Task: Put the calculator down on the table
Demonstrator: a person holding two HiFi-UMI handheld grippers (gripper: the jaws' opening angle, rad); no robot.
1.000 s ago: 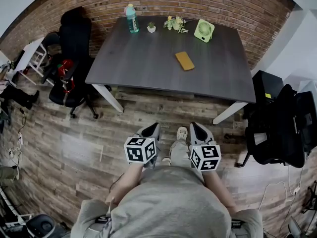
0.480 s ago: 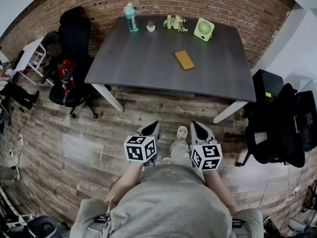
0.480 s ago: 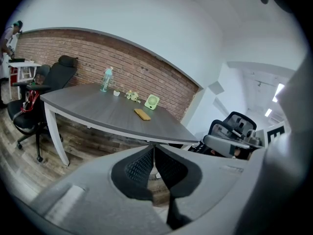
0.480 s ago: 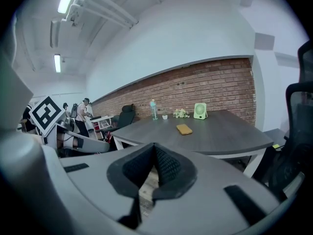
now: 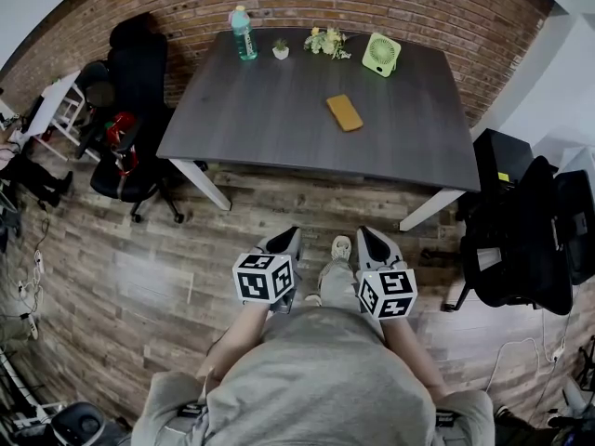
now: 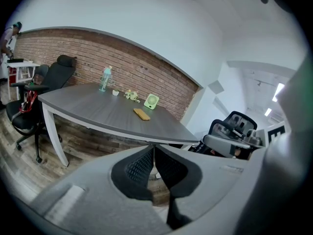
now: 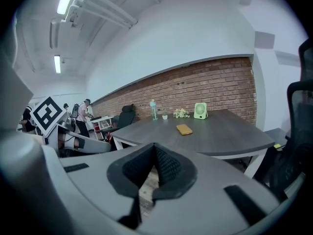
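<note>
Yellow calculator (image 5: 345, 112) flat on the grey table (image 5: 260, 100), upper middle.
Left gripper (image 5: 292, 234) and right gripper (image 5: 365, 235) sit low in the frame, both pinched tight, nothing inside.

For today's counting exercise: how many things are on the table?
5: bottle, pot, flowers and fan along the far edge; yellow calculator nearer the middle.

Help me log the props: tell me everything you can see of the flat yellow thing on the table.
The flat yellow thing is a thin mustard rectangle with rounded corners; no keys or screen can be made out. It lies flat on the dark grey table, slanted to its edges, on the near side of the green fan. Only the tabletop touches it.
</note>
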